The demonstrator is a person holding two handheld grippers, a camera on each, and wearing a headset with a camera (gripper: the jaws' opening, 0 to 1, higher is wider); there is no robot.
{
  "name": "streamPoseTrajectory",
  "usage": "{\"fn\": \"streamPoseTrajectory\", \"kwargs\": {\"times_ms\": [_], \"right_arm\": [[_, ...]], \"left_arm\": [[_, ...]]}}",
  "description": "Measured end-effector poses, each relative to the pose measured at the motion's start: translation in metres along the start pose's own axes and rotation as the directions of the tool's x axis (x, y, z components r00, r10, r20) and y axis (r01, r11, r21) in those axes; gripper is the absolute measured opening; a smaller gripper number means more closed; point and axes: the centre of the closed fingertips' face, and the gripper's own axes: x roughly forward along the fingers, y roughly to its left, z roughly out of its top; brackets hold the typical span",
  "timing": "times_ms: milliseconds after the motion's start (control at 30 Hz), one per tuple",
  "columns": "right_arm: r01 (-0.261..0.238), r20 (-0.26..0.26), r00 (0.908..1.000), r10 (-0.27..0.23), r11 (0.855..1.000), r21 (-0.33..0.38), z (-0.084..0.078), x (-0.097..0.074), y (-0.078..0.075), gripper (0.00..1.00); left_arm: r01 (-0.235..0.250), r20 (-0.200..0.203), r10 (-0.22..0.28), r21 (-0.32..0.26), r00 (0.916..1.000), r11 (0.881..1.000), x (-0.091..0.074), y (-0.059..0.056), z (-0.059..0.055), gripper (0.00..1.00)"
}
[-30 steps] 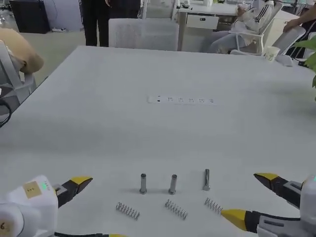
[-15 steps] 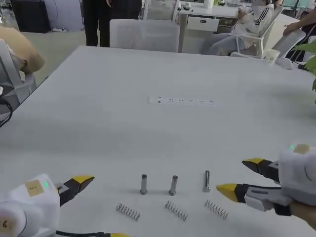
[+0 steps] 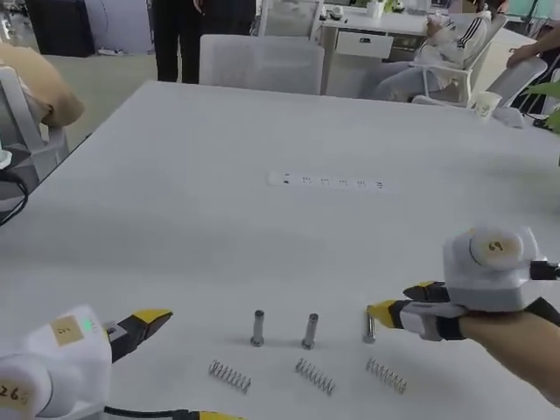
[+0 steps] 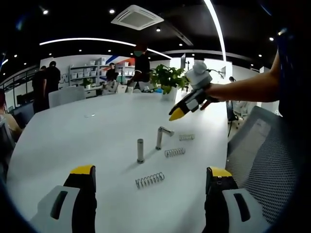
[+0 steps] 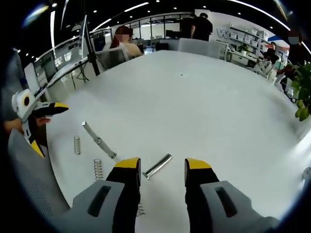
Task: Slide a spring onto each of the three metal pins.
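Three pins: left pin, middle pin and right pin stand in a row on the desk, all bare.
Three springs: left spring, middle spring and right spring lie flat, one just in front of each pin, none threaded.
Change: over the last second the right gripper has swung in from the near right of the desk to the right pin.
Meaning: likely a reach for that pin; the task looks barely begun.
Grip: jaws spread, the right pin between their tips in the right gripper view; holding nothing, contact unclear.
Left side: the left gripper hovers left of the row, spread wide, empty.
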Motion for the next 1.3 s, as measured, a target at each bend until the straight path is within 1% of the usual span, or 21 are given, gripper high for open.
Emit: {"fn": "streamPoseTrajectory", "kwargs": {"times_ms": [67, 100, 200, 233, 267, 300, 367, 467, 500, 567, 600, 633, 667, 733, 867, 933, 1133, 1300], "right_arm": [[0.015, -0.023, 0.9996, -0.014, 1.0, 0.014, -0.002, 0.005, -0.002, 0.32], [0.013, -0.024, 0.9996, -0.012, 1.0, 0.019, 0.0, 0.007, -0.001, 0.31], [0.004, -0.075, 0.9972, 0.002, 0.997, 0.081, -0.006, 0.014, 0.0, 0.26], [0.001, -0.08, 0.9968, 0.006, 0.996, 0.084, -0.007, 0.016, 0.0, 0.25], [-0.003, -0.095, 0.9954, 0.012, 0.996, 0.094, -0.009, 0.018, 0.001, 0.25], [0.0, -0.103, 0.9946, 0.01, 0.995, 0.101, -0.01, 0.02, 0.001, 0.26], [0.014, -0.12, 0.9928, -0.004, 0.996, 0.086, -0.011, 0.023, -0.001, 0.24], [0.01, -0.133, 0.991, 0.006, 0.992, 0.123, -0.011, 0.027, -0.001, 0.23], [0.018, -0.138, 0.9905, 0.001, 0.991, 0.132, -0.01, 0.029, -0.002, 0.23], [0.022, -0.149, 0.9888, -0.002, 0.991, 0.135, -0.009, 0.032, -0.002, 0.22], [0.029, -0.165, 0.9863, -0.004, 0.989, 0.146, -0.01, 0.034, -0.002, 0.22], [0.053, -0.186, 0.9823, -0.024, 0.987, 0.154, -0.012, 0.034, -0.004, 0.22], [0.057, -0.189, 0.9816, -0.028, 0.987, 0.152, -0.011, 0.036, -0.005, 0.22], [0.068, -0.216, 0.976, -0.028, 0.981, 0.179, -0.013, 0.037, -0.006, 0.21], [0.097, -0.253, 0.9661, -0.052, 0.981, 0.169, -0.015, 0.039, -0.008, 0.18], [0.105, -0.269, 0.9615, -0.056, 0.98, 0.169, -0.015, 0.04, -0.008, 0.17], [0.118, -0.314, 0.9465, -0.073, 0.985, 0.127, -0.021, 0.044, -0.003, 0.13], [0.116, -0.328, 0.9415, -0.076, 0.988, 0.103, -0.024, 0.046, 0.001, 0.11]], "left_arm": [[0.001, -0.002, -0.001, 0.001, 1.0, 1.0, 0.0, 0.0, -0.001, 0.91], [0.001, -0.003, -0.001, 0.001, 1.0, 1.0, 0.0, -0.001, -0.001, 0.91], [0.001, -0.004, -0.001, -0.001, 1.0, 1.0, 0.0, 0.0, -0.001, 0.91], [0.002, -0.005, -0.002, 0.0, 1.0, 1.0, 0.0, 0.0, -0.001, 0.9], [0.004, -0.005, -0.004, 0.001, 1.0, 1.0, 0.001, 0.0, -0.001, 0.9], [0.004, -0.004, -0.004, 0.0, 1.0, 1.0, 0.001, 0.0, 0.0, 0.9], [0.003, -0.001, -0.003, 0.0, 1.0, 1.0, 0.001, 0.001, 0.001, 0.9], [0.0, 0.002, 0.0, -0.001, 1.0, 1.0, 0.0, 0.002, 0.001, 0.9], [0.0, 0.002, 0.0, -0.003, 1.0, 1.0, 0.0, 0.002, 0.001, 0.9], [0.0, 0.0, 0.0, -0.005, 1.0, 1.0, 0.0, 0.002, 0.0, 0.89], [0.001, -0.001, -0.001, -0.005, 1.0, 1.0, 0.0, 0.002, -0.001, 0.89], [0.001, -0.002, -0.001, -0.005, 1.0, 1.0, 0.0, 0.002, -0.001, 0.89], [0.001, -0.001, -0.001, -0.006, 1.0, 1.0, 0.0, 0.002, -0.001, 0.89], [0.0, 0.0, 0.0, -0.009, 1.0, 1.0, 0.0, 0.003, -0.001, 0.89], [0.001, -0.001, -0.001, -0.012, 1.0, 1.0, 0.0, 0.003, -0.002, 0.88], [0.002, -0.002, -0.002, -0.015, 1.0, 1.0, 0.001, 0.004, -0.003, 0.88], [0.005, -0.002, -0.005, -0.019, 1.0, 1.0, 0.002, 0.003, -0.004, 0.87], [0.005, -0.002, -0.005, -0.024, 1.0, 1.0, 0.001, 0.003, -0.005, 0.86]]}}
